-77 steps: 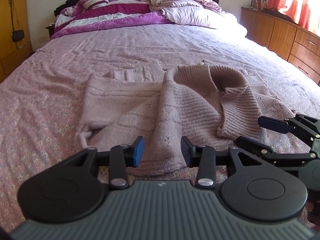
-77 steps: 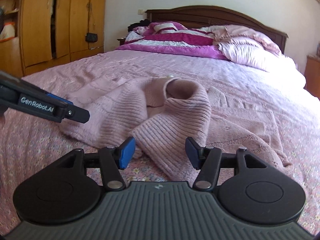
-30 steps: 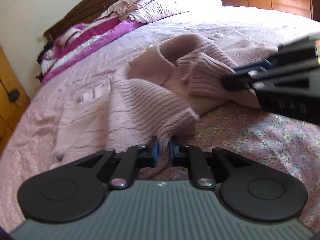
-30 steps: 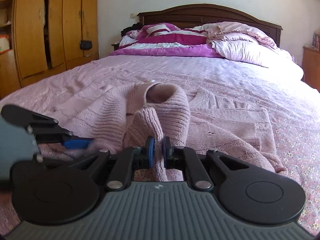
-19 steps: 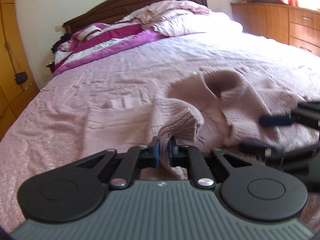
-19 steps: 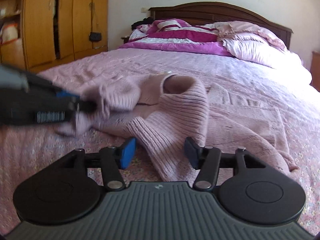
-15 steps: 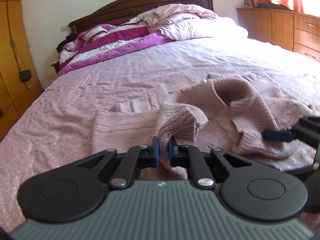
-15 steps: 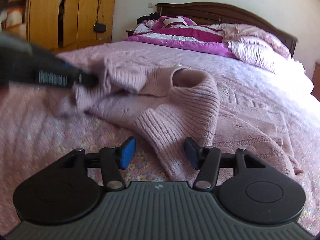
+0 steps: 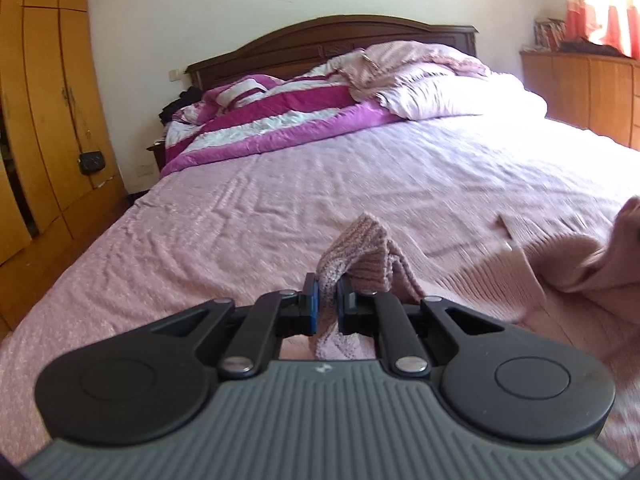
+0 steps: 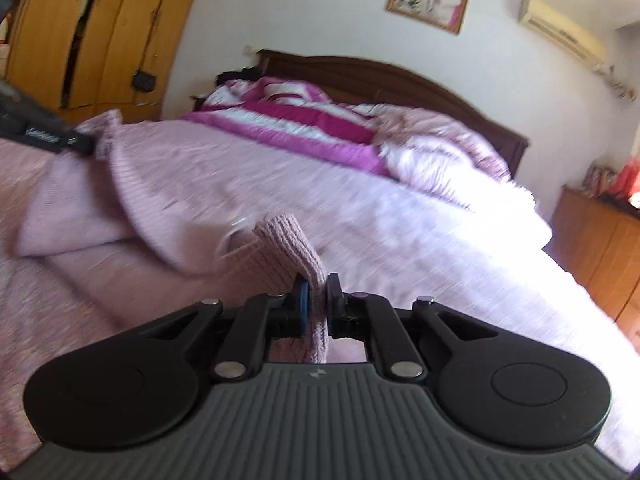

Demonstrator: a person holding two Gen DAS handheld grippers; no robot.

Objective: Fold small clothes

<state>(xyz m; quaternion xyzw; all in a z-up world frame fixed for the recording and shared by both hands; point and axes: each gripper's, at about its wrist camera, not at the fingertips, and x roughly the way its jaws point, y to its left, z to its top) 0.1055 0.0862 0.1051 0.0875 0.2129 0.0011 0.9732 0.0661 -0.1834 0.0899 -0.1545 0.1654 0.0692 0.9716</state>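
A pale pink knitted sweater lies partly lifted on the pink bedspread. My left gripper is shut on a ribbed edge of the sweater, which stands up in a fold between the blue pads. In the right wrist view my right gripper is shut on another ribbed edge, held above the bed. The knit stretches from there to the left gripper at the far left. The right wrist view is blurred by motion.
A magenta and white quilt and pink pillows are heaped at the dark wooden headboard. Wooden wardrobes stand left of the bed, a wooden dresser to the right.
The right gripper opened, let go of the sweater, then shut on a ribbed edge again and lifted it. The left gripper rose and swung left, pulling its ribbed edge along.
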